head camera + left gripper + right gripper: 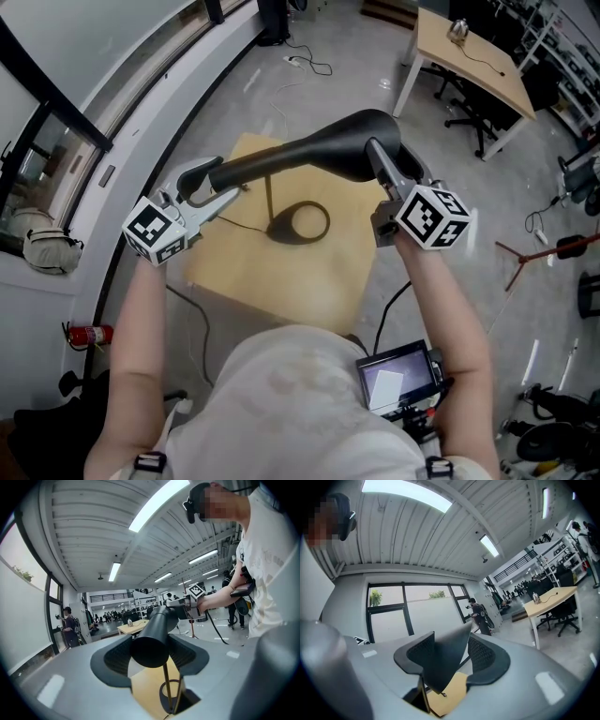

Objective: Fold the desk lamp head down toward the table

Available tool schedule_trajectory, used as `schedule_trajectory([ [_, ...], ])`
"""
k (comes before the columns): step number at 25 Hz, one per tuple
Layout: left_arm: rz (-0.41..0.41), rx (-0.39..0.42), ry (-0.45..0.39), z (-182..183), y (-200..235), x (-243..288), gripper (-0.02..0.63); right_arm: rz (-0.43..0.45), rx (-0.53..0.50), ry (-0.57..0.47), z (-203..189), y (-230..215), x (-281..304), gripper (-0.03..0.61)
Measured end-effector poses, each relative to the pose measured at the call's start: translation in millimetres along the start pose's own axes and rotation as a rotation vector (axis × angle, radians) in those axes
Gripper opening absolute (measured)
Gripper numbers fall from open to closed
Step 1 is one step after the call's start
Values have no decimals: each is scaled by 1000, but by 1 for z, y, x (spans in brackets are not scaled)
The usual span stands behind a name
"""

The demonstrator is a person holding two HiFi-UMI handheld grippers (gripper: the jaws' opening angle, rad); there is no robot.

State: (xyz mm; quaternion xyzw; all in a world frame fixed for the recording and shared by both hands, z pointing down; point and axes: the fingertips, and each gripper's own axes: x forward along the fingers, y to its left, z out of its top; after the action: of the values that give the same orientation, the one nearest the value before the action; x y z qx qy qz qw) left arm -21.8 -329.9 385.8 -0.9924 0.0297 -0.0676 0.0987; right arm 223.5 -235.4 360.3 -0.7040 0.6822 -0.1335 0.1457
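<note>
though both grippers have hold of the lamp head (300, 155), the fold itself looks barely begun. in the head view the long black head lies roughly level, high above the small wooden desk (234, 277), carried on a thin stem (270, 202) that rises from the ring base (300, 223) near the middle of the desk top.

the left gripper (211, 187) is at the narrow end of the head. its own view shows the fingers (115, 660) closed on the round black end (152, 639), with the stem and base visible below. the right gripper (380, 161) is at the wider end. in its view the fingers (485, 656) are clamped on a tapered dark edge of the head (445, 660), with a corner of the desk showing underneath.

so the part that seems done is the grasp: both ends are pinched and the lamp stands upright on its base. what is left, as far as i can judge, is nearly the whole motion, which is to tip the head on its joint until it points down at the desk. where that hinge sits i cannot make out, since the head hides the top of the stem.
</note>
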Motion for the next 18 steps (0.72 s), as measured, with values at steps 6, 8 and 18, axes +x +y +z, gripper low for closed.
schedule_trajectory([
  [6, 3, 22, 11, 9, 1, 3, 241, 1, 72, 3, -10, -12, 1, 238],
  [8, 4, 25, 13, 12, 2, 3, 241, 1, 90, 0, -13, -15, 2, 239],
  [18, -6, 29, 16, 23, 3, 6, 241, 18, 178, 6, -26, -25, 4, 241],
])
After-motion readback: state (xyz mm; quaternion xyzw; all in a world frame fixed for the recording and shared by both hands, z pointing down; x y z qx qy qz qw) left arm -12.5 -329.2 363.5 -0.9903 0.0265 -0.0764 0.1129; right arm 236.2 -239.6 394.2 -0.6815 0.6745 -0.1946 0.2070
